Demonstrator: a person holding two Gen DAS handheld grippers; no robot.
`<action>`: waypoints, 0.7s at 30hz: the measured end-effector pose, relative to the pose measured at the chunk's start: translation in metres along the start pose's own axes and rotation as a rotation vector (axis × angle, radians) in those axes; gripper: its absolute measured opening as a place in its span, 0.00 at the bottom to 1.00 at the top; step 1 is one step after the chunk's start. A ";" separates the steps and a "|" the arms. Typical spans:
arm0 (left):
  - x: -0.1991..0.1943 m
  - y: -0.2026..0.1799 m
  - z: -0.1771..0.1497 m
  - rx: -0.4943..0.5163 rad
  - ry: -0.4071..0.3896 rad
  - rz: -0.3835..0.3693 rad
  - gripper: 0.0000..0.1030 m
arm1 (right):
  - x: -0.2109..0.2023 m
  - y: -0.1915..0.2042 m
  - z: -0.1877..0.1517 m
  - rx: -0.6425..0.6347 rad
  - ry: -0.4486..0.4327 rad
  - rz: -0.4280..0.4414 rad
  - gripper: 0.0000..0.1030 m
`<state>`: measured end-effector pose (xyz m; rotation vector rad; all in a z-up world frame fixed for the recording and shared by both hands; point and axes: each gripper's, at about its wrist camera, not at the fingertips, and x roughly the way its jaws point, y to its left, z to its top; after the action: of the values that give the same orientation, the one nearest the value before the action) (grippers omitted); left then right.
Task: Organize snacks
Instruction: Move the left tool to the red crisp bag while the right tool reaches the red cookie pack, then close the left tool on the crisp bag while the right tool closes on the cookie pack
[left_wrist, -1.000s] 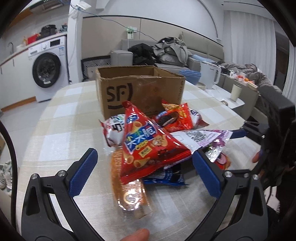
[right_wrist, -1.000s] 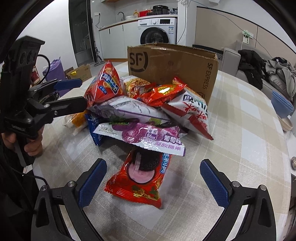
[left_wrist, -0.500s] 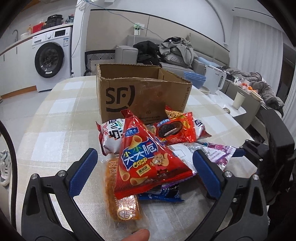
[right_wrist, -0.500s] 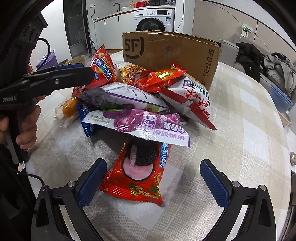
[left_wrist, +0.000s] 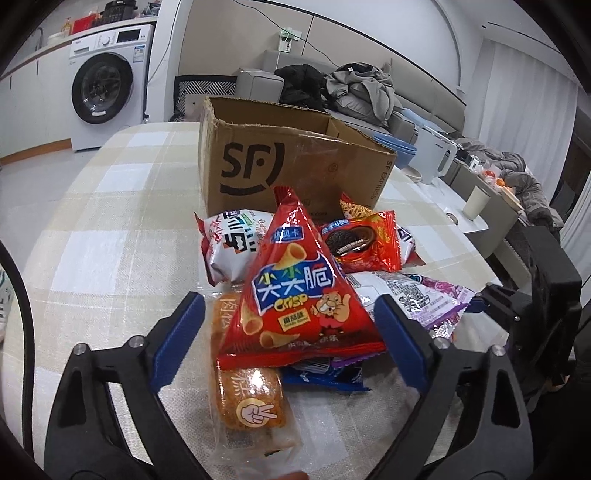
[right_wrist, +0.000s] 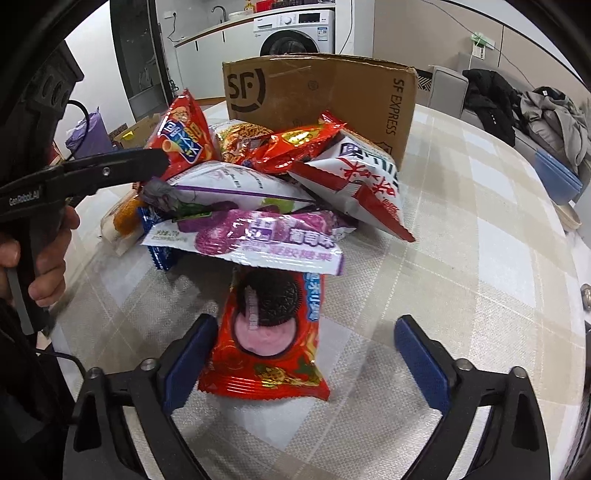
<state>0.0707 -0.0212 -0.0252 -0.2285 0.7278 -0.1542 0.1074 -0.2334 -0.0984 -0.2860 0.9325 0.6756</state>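
A pile of snack bags lies on the checked tablecloth in front of an open SF cardboard box (left_wrist: 291, 166), also in the right wrist view (right_wrist: 321, 92). My left gripper (left_wrist: 290, 332) is open, its fingers on either side of a red triangular crisp bag (left_wrist: 295, 295) that tops the pile, also seen from the right (right_wrist: 183, 133). An orange cake pack (left_wrist: 247, 391) lies under it. My right gripper (right_wrist: 304, 350) is open around a red cookie packet (right_wrist: 271, 332) lying flat at the pile's near edge. A purple candy bag (right_wrist: 258, 240) overlaps that packet's far end.
A white kettle (left_wrist: 437, 162), blue bowls (left_wrist: 397, 151) and a cup (left_wrist: 476, 201) stand beyond the box at the table's right. A red-and-white bag (right_wrist: 362, 181) leans against the box. A washing machine (left_wrist: 107, 85) and a sofa with clothes (left_wrist: 354, 92) lie behind.
My left gripper has moved forward, so the red crisp bag now sits between its fingers. My right gripper has closed in on the red cookie packet. Both stay open.
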 end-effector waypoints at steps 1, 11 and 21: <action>0.002 0.001 -0.001 -0.004 0.005 -0.010 0.83 | 0.000 0.001 0.000 -0.004 -0.007 0.002 0.86; 0.004 -0.006 -0.005 0.028 -0.003 0.003 0.70 | 0.000 0.015 0.003 -0.024 -0.029 0.002 0.68; -0.009 -0.003 -0.006 0.033 -0.033 0.001 0.54 | -0.006 0.011 -0.001 -0.028 -0.048 0.015 0.44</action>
<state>0.0600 -0.0233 -0.0236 -0.1990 0.6919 -0.1609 0.0973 -0.2274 -0.0936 -0.2867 0.8809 0.7066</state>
